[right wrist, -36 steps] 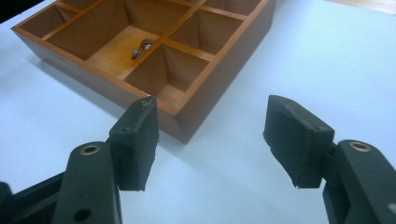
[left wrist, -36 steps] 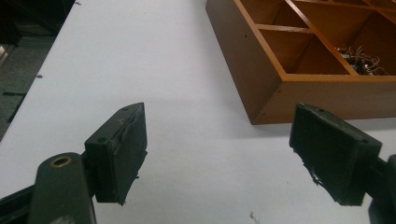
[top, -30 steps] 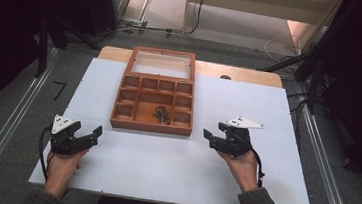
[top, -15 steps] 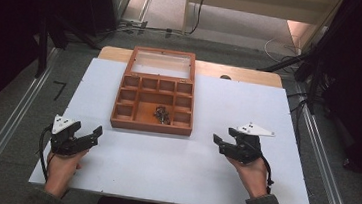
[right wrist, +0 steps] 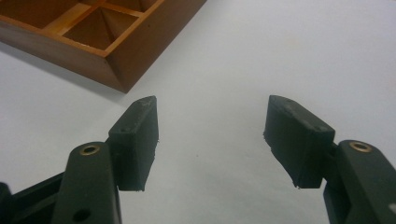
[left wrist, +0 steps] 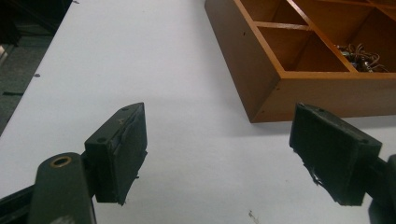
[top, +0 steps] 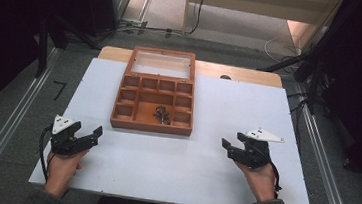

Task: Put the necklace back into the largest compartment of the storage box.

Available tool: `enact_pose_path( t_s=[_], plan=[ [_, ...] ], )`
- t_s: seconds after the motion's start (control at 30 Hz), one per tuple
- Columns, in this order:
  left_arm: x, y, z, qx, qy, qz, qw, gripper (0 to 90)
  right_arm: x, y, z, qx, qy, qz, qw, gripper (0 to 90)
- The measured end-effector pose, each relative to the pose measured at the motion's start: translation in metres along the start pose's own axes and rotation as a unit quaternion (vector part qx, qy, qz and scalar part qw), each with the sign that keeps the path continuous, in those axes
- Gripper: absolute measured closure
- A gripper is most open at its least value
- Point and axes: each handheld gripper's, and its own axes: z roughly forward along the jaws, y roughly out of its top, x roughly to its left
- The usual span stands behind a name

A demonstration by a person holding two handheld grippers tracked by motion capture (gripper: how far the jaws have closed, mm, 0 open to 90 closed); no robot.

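Observation:
A brown wooden compartment box (top: 125, 123) sits mid-table with its glass lid (top: 162, 64) folded open at the back. Small metal pieces (top: 161, 115) lie in one middle compartment. My left gripper (top: 96, 136) rests at the near left, open and empty, and points toward the box's front left corner (left wrist: 322, 95). The metal pieces (left wrist: 362, 53) lie beyond that corner. My right gripper (top: 230, 142) is at the near right, also open and empty, a short way from the box's front right corner (right wrist: 74, 51). Bare white surface shows between each pair of jaws (left wrist: 217, 121) (right wrist: 210, 105).
A white board (top: 212, 175) covers the table, and a strip of wooden tabletop (top: 252, 76) shows behind it. Metal rails (top: 11, 121) run along the floor on both sides. Cables (top: 285, 46) lie on the floor beyond the table.
The right gripper has slid to the right and slightly toward the near edge, away from the box, jaws unchanged. The left gripper has stayed put.

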Motion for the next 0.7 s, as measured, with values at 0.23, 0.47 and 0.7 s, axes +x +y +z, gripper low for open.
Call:
enact_pose_path(
  t_s=[0.23, 0.47, 0.7],
  plan=[
    [0.000, 0.000, 0.000, 0.000, 0.000, -0.001, 1.0000, 19.4, -0.008, -0.007, -0.008, 0.000, -0.011, 0.007, 0.9999, 33.0],
    [0.000, 0.000, 0.000, 0.000, 0.000, 0.000, 1.0000, 19.4, -0.020, -0.015, -0.018, -0.002, -0.023, 0.015, 0.9996, 33.0],
    [-0.001, 0.000, 0.000, 0.001, 0.000, 0.001, 1.0000, 19.4, -0.030, -0.022, -0.026, -0.002, -0.036, 0.027, 0.9990, 33.1]
  ],
)
